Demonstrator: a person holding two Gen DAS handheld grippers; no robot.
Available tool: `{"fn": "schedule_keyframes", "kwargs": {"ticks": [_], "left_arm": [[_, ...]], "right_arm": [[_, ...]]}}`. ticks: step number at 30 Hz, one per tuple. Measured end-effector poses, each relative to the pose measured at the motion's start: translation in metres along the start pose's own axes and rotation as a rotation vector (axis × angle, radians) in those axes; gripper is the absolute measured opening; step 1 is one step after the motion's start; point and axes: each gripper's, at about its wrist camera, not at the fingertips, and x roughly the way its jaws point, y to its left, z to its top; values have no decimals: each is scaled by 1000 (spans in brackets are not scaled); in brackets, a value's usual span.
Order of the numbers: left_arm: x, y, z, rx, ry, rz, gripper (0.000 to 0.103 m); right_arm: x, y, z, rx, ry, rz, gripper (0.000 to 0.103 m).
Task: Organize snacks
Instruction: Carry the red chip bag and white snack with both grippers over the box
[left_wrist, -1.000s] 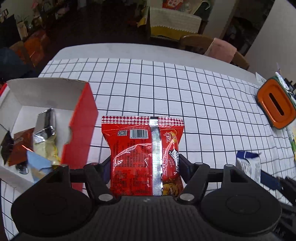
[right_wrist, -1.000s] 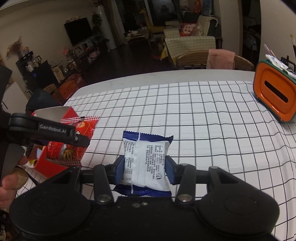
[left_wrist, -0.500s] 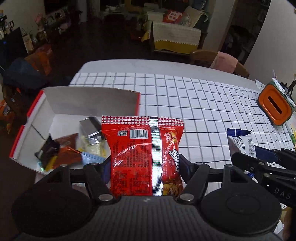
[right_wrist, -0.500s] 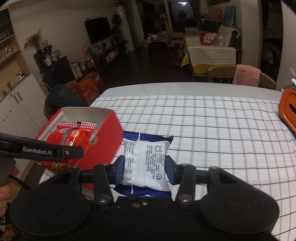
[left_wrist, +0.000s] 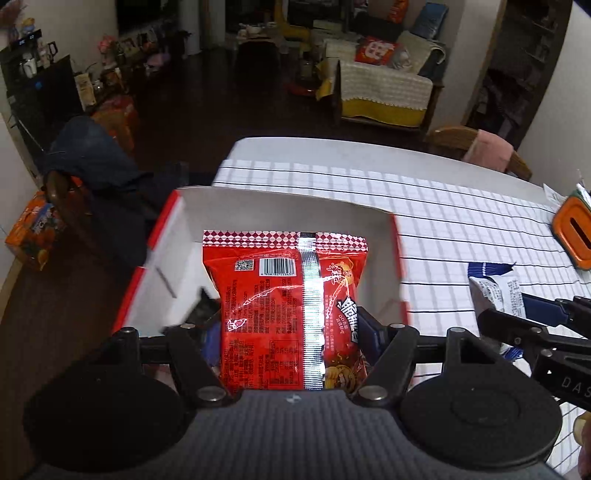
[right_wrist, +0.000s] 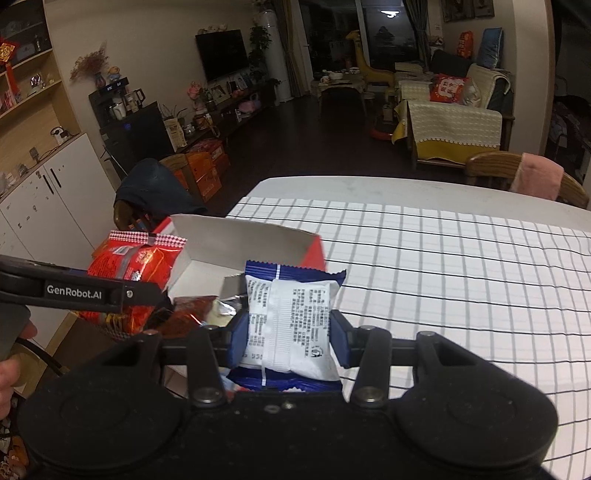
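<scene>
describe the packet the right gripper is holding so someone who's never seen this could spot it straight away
Start at the checked tablecloth and find the open red and white box at its left edge. Just in front of it, the right gripper pinches a small white packet with dark blue ends and fine black print. The other held snack is a larger red packet.
</scene>
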Motion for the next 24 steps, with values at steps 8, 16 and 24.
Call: {"fn": "schedule_keyframes", "kwargs": {"ticks": [8, 16, 24], "left_arm": [[16, 49, 7, 12, 14, 15, 69], [52, 72, 11, 69, 65, 10, 69], [86, 74, 28, 118, 92, 19, 69]], "right_arm": [[31, 35, 8, -20, 24, -3, 44], [68, 62, 5, -63, 76, -15, 44], [113, 73, 4, -98, 142, -66, 44]]}}
